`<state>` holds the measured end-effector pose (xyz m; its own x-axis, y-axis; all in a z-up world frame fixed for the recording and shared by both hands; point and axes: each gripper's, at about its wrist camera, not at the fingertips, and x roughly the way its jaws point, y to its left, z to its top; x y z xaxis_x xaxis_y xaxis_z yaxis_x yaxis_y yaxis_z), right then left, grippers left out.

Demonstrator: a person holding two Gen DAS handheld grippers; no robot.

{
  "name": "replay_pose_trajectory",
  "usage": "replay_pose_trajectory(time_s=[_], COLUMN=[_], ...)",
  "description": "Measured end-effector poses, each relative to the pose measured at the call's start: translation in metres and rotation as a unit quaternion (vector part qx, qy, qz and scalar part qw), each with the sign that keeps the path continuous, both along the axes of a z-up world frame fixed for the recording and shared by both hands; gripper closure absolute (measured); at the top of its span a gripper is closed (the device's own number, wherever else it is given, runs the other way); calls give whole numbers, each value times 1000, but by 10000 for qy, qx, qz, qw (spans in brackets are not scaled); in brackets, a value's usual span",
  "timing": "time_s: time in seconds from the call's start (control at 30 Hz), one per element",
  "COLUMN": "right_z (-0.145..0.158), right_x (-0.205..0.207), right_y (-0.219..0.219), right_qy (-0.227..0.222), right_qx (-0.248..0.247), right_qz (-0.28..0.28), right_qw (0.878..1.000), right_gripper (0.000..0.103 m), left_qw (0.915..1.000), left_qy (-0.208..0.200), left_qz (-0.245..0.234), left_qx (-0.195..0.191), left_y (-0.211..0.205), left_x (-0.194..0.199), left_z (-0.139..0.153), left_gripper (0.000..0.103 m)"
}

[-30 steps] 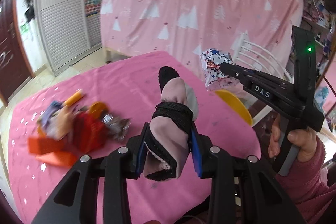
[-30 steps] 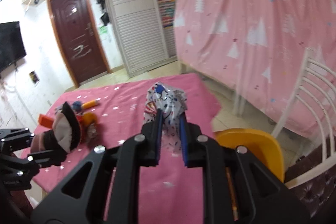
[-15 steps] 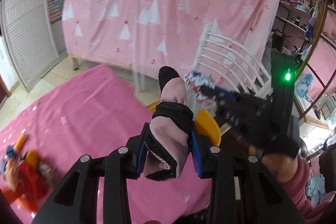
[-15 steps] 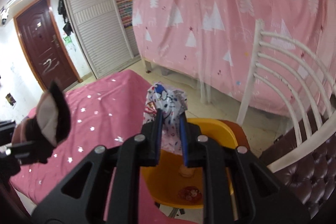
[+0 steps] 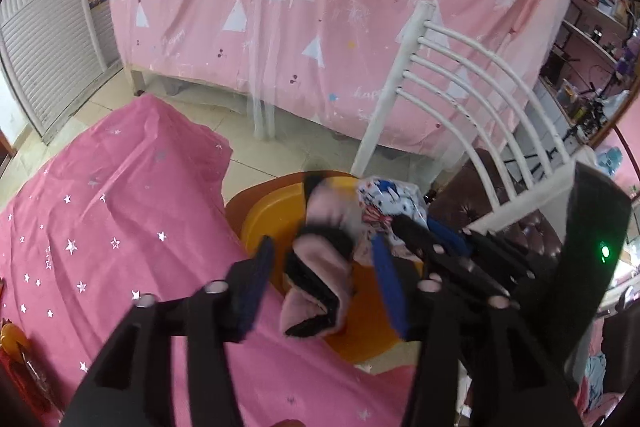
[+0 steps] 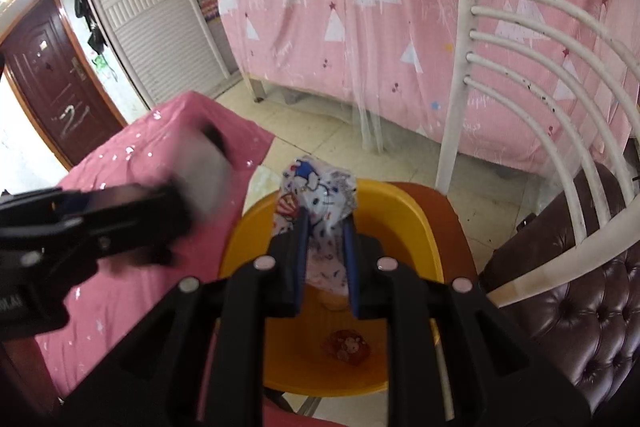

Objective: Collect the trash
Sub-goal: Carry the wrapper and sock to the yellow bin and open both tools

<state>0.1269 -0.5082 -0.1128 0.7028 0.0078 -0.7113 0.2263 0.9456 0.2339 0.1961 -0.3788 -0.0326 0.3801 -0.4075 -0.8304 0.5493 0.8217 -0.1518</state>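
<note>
1. Over the yellow bin (image 6: 404, 211), beside the pink tablecloth (image 5: 120, 227) – both grippers together, each with a piece of trash.
2. Hard to make out: in the right wrist view the left gripper (image 6: 92, 223) smeared by motion, its load just a pale grey blur; in the left wrist view the right gripper (image 5: 424, 239) partly hidden behind the left one's blue pad.
3. Cut off at the lower left edge of the left wrist view: a red and orange scrap (image 5: 12, 343) on the cloth, too little shown to name.
4. Left gripper (image 5: 320, 287) opening, pads spread clear of the pink mitten (image 5: 320, 259) between them – no pad pressing on it as far as the blur allows.
5. Mitten: soft pink, black cuff band and black tip, tilted over the bin's rim.
6. Right gripper (image 6: 325, 259) pinching a crinkled cartoon-print wrapper (image 6: 320, 199) – white with blue and red figures, upper end sticking up above the fingers.
7. Inside the bin: one small reddish round piece (image 6: 346, 345) on the bottom, one pale bit partly hidden behind the right fingers.
8. Counted: two grippers, one mitten, one wrapper, one bin, one white chair (image 6: 520, 39) behind it.
</note>
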Motion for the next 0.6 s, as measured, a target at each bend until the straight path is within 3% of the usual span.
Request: replay_pose_trajectory(time_s=[0.07, 0.17, 0.2, 0.27, 0.43, 0.6], right_z=[-3, -5, -5, -5, 2, 14], right_x=[2, 2, 3, 3, 1, -2], right_y=[-2, -4, -4, -1, 14, 32], right_qy=[44, 50, 54, 47, -78, -206], right_qx=[11, 132, 138, 106, 68, -98], right_qz=[-26, -19, -7, 4, 182, 369], right_qw=[10000, 9999, 9999, 9999, 9998, 9991], right_gripper=[86, 82, 78, 55, 54, 44], left_qw=[10000, 9999, 9997, 9994, 9985, 9977], left_qy=[28, -49, -50, -70, -202, -343], left_qz=[48, 138, 200, 280, 376, 373], left_qx=[-31, -60, -87, -165, -348, -443], left_y=[1, 6, 10, 17, 33, 46], left_x=[3, 3, 3, 1, -8, -19], left_z=[0, 3, 5, 10, 26, 42], left_gripper=[40, 40, 40, 39, 39, 38])
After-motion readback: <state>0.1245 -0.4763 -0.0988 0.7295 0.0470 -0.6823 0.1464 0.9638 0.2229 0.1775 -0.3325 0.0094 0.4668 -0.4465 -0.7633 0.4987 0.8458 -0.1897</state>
